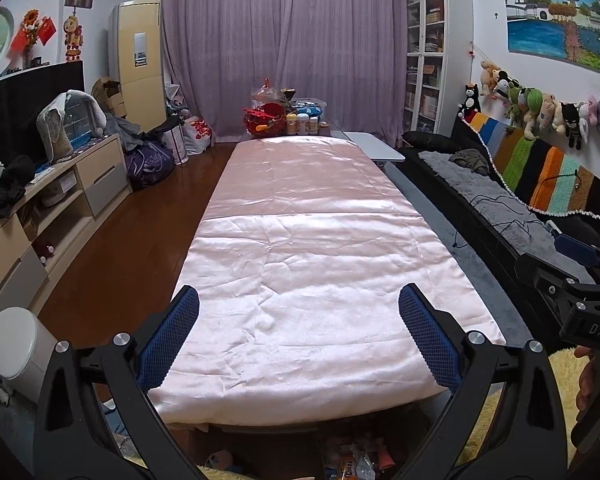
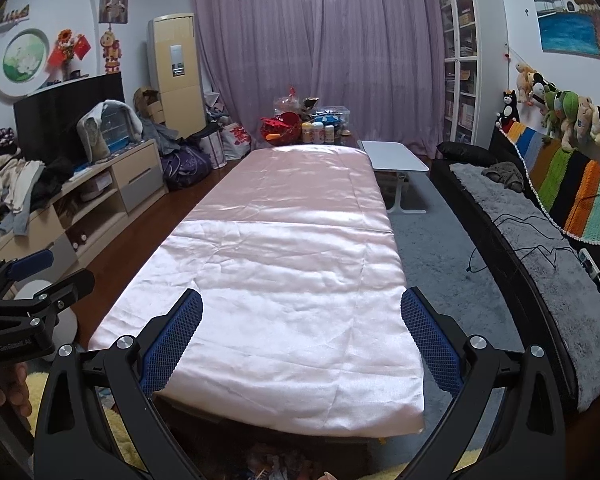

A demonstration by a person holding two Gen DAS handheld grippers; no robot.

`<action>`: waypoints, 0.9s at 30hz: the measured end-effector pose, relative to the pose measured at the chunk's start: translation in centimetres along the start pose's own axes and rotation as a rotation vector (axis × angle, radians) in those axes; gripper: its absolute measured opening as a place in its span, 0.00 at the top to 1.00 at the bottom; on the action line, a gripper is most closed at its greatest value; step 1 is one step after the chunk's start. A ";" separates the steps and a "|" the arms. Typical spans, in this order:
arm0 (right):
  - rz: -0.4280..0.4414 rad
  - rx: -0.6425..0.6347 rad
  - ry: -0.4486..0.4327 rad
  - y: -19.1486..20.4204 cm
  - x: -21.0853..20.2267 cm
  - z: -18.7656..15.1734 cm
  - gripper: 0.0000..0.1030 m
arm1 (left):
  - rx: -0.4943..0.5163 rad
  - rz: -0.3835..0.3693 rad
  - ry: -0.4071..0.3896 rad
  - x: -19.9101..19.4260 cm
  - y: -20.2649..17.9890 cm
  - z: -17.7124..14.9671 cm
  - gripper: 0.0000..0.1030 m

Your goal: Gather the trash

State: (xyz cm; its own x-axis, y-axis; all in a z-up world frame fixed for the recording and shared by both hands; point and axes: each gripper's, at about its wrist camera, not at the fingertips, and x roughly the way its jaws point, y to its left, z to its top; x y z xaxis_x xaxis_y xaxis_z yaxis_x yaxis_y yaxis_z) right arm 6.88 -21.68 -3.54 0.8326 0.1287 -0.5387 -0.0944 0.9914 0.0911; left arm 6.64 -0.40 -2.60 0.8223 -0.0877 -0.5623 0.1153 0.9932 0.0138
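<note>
Left wrist view first: we see the left gripper (image 1: 299, 306) with its two blue-padded fingers (image 1: 171, 334) spread wide and nothing between them; they hang above the near end of a long low table draped in a pink satin cloth (image 1: 300, 240), and we cannot tell whether the pads brush the cloth. From the right wrist we see the right gripper (image 2: 301, 310) spread just as wide, also empty, over the same near end of the cloth. Each gripper shows at the edge of the other's picture, held side by side and apart, with a hand (image 1: 590, 380) on the handle.

Below the grippers, under the table's near edge, we make out crumpled wrappers and scraps, the trash (image 1: 356, 460), lying on the floor in shadow. A pale cylindrical bin (image 1: 18, 344) with a white lid stands just left of the left gripper.

Farther out, bottles and a red basket (image 1: 266, 118) crowd the table's far end, before purple curtains (image 1: 284, 40). A black sofa (image 2: 540, 248) with a grey throw runs along the right.
</note>
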 end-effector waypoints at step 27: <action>-0.003 -0.024 0.014 1.2 0.6 -0.2 0.03 | -0.015 -0.017 0.005 0.4 0.1 -0.2 0.08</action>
State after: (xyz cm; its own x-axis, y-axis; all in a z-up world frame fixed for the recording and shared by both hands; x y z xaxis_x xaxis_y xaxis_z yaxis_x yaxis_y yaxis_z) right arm 7.15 -20.45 -3.94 0.8252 0.1263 -0.5505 -0.1054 0.9920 0.0696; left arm 6.82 -0.34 -3.02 0.8174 -0.1037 -0.5667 0.1207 0.9927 -0.0077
